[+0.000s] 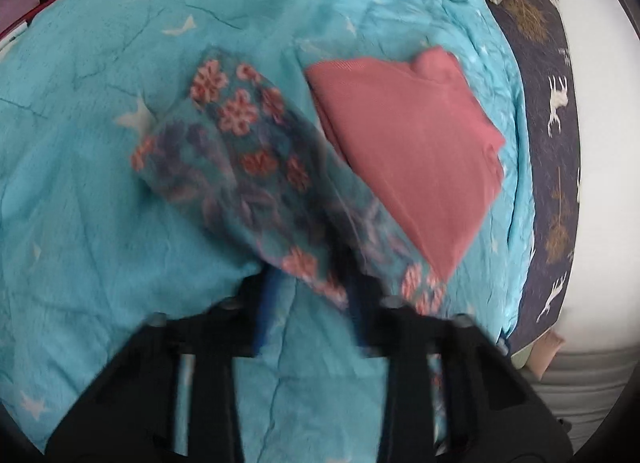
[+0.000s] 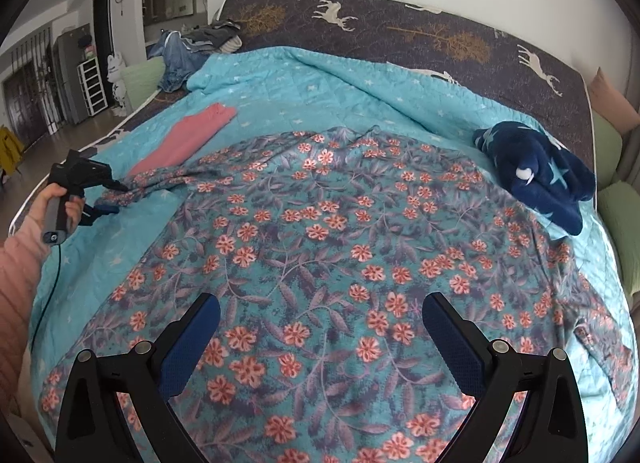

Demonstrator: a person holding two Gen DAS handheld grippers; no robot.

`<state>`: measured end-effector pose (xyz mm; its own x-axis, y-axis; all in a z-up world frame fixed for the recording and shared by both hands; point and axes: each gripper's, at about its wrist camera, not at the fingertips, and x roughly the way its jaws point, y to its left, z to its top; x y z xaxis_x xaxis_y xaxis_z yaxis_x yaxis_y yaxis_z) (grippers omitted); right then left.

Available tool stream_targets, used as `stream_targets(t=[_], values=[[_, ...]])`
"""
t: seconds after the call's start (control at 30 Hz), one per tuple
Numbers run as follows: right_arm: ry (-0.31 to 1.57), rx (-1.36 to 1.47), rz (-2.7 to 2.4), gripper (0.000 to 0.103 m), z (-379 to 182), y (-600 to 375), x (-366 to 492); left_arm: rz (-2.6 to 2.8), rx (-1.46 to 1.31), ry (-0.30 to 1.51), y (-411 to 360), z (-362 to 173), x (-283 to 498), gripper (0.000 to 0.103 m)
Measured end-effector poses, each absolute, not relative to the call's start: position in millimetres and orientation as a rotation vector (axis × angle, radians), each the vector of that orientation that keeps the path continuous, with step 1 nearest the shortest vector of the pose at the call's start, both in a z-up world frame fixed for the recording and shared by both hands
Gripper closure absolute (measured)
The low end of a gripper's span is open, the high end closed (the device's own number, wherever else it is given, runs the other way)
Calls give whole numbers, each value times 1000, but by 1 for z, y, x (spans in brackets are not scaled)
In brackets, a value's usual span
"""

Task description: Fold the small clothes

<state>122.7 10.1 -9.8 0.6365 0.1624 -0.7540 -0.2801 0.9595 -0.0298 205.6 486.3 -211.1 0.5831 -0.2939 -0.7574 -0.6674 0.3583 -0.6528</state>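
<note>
Floral garment [image 2: 320,247], teal with pink-red flowers, lies spread across the turquoise quilt [image 2: 280,83] on the bed, a folded pink cloth [image 2: 188,139] beside its far left corner. The left gripper [image 2: 114,197] pinches that corner, its fingers nearly closed on the fabric. The right gripper [image 2: 320,327] hovers over the garment's near part, fingers spread wide, holding nothing.

We count two grippers, left [image 2: 114,197] at nine o'clock and right [image 2: 320,327] at six, one floral garment [image 2: 320,247], one folded pink garment [image 2: 188,139] at ten, one navy starred bundle [image 2: 536,179] at two.
</note>
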Motion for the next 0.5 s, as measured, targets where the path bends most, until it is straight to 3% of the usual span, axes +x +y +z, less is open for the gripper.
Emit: stream_targets(t=[0.1,0.3,0.37,0.5], values=[[848,-133,315,0,-4,17,144,296,-1177,944,487,-200,208,97],[806,-264,492,1,7,97,208,285,-984,881,480,-144,223,97],[808,-362,613,9,0,147,222,276,-932,863,477,-123,225,97],[901,-432,779,68,-31,221,238,247,-861,829,467,-83,230,97]])
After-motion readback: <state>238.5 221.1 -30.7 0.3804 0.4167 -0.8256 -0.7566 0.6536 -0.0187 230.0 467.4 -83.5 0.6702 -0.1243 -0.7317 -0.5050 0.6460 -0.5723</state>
